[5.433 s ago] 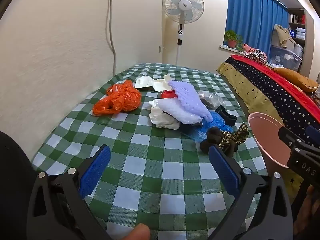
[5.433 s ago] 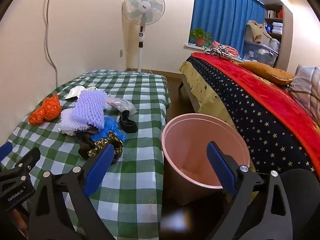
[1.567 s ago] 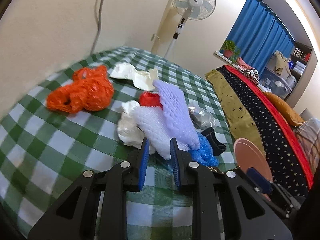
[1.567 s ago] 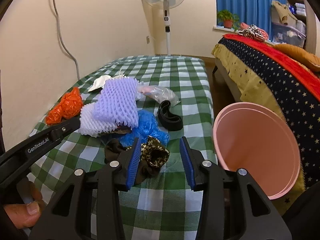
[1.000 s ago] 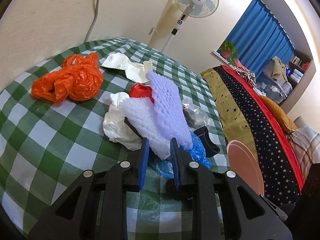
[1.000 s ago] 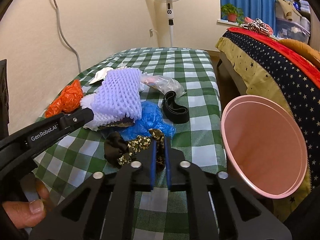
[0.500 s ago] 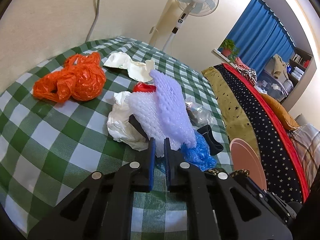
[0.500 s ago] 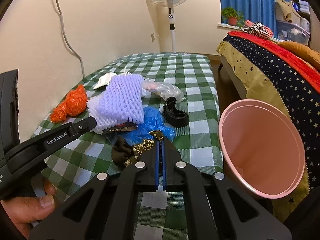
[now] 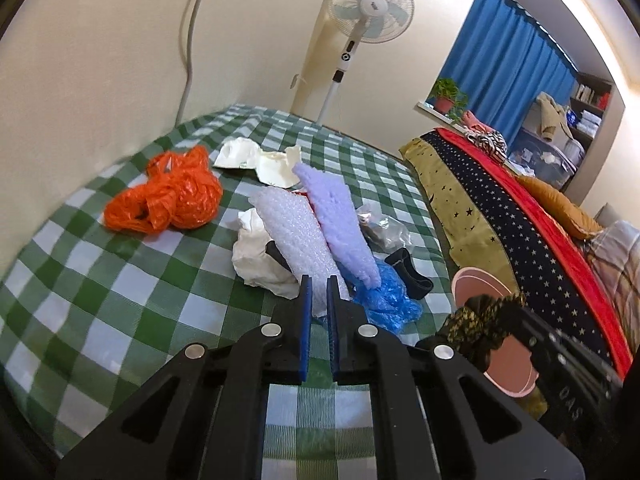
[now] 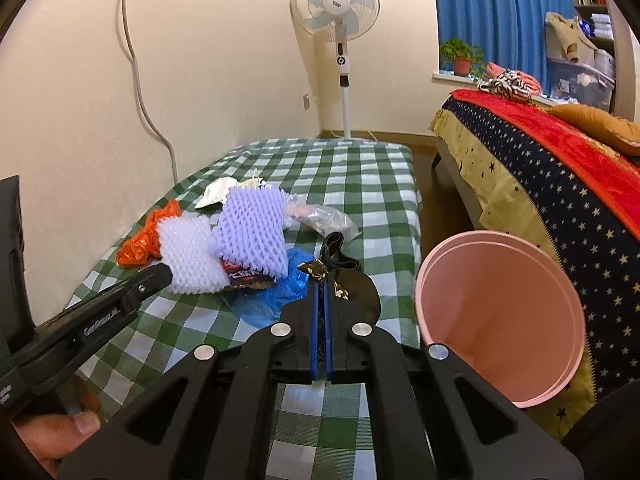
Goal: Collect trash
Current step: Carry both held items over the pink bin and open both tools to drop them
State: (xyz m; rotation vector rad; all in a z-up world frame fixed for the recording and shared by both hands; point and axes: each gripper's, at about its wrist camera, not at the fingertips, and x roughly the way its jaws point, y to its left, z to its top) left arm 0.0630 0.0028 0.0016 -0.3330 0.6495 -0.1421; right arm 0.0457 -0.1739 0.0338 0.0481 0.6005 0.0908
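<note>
On the green-checked table (image 9: 132, 280), a loose heap of trash: orange plastic bag (image 9: 168, 196) toward the wall, well apart from the rest; white foam net (image 9: 288, 232) and lilac foam net (image 9: 340, 224) side by side, overlapping a crumpled white paper (image 9: 256, 260), a blue plastic bag (image 9: 384, 300) and a dark snack wrapper (image 10: 248, 278). Beyond those, a clear plastic bag (image 10: 328, 220) and a black band (image 9: 410, 272). Left gripper (image 9: 318, 292) narrowed, pinching the near edge of the white foam net. Right gripper (image 10: 320, 286) clamped tight on a black-and-gold wrapper (image 10: 348, 284), raised off the cloth just beside the pink bin (image 10: 500, 312) standing at the table's edge, between table and bed (image 10: 540, 160).
</note>
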